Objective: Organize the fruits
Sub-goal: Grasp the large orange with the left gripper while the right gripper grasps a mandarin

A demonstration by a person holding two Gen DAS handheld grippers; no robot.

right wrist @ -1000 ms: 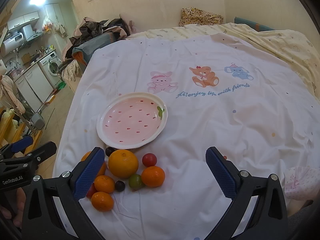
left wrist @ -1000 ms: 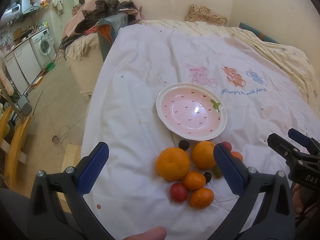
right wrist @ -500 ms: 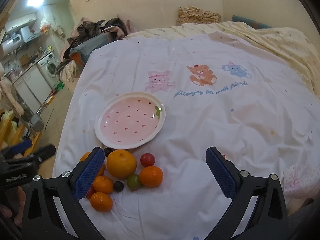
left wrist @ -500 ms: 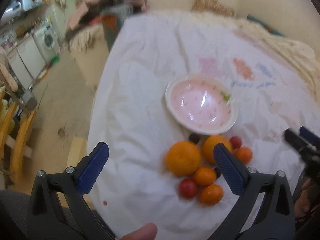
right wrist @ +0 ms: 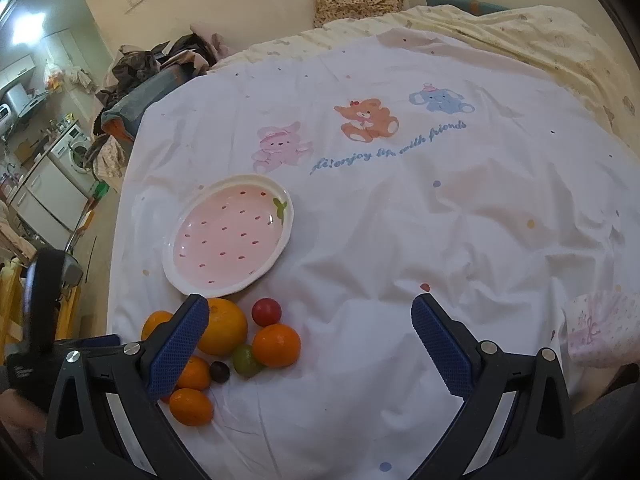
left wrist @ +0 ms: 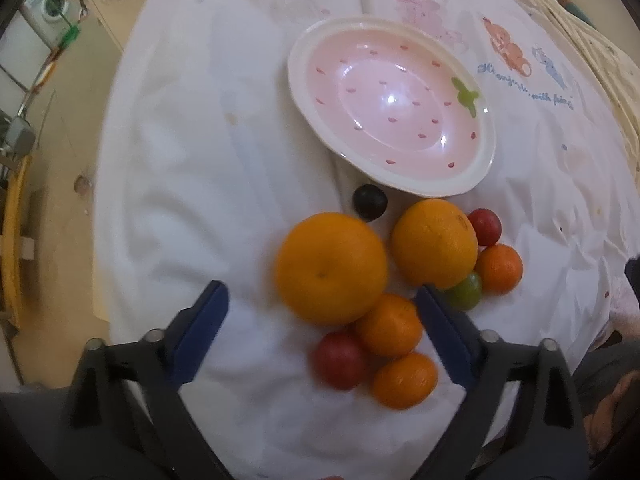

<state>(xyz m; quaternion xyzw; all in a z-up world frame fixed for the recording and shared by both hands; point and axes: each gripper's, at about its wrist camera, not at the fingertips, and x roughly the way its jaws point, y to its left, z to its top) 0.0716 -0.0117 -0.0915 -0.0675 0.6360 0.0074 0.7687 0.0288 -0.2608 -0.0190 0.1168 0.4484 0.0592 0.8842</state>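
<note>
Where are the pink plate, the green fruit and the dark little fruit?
Pink plate (left wrist: 472, 184), left wrist view, near rim.
Green fruit (left wrist: 466, 291), left wrist view, visible middle.
Dark fruit (left wrist: 369, 201), left wrist view, centre.

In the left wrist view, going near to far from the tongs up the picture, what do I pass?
Small orange → large orange → dark grape → pink strawberry plate → printed animals on the sheet.

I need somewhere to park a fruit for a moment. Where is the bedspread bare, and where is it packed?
Bare: the wide white bedspread right of the strawberry plate and below the printed animals, plus the strip left of the big orange. The plate holds nothing. Crowded: the fruit cluster just below the plate, where pieces touch.
</note>
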